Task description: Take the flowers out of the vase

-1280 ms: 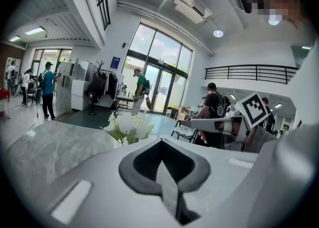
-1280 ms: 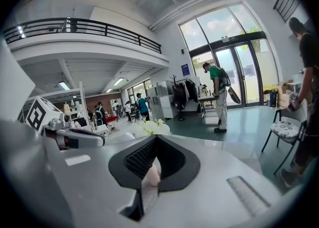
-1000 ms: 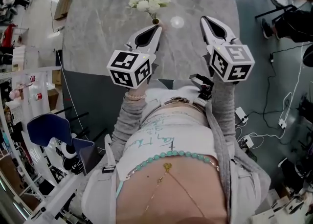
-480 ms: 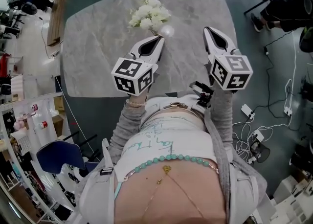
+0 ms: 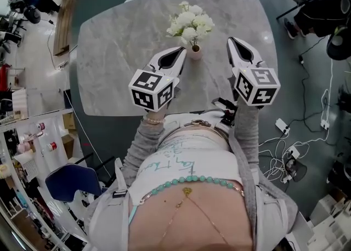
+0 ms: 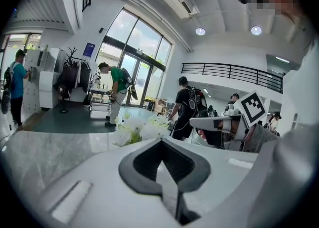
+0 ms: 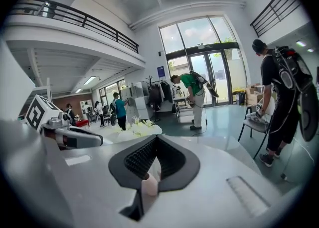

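Bright hall, glazed doors (image 6: 134, 80), people (image 6: 115, 90) standing about. Grey marbled tabletop (image 5: 109, 52), smooth, probably slippery. Left tongs (image 5: 182, 52) closed, empty, just beside small pinkish vase (image 5: 194, 53). Flowers (image 5: 191, 22), a white bunch, stand in it. Judged light, soft, easily crushed; take the stems just above the rim and steady the tippy vase. Right tongs (image 5: 234, 43) closed, empty, near.

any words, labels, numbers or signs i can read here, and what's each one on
No text here can be read for certain.
Shirt: teal handwritten-style print, too blurred to read.
Blue wall sign: too small to read.
Left cube and right cube: black-and-white square markers only, no letters or numbers.
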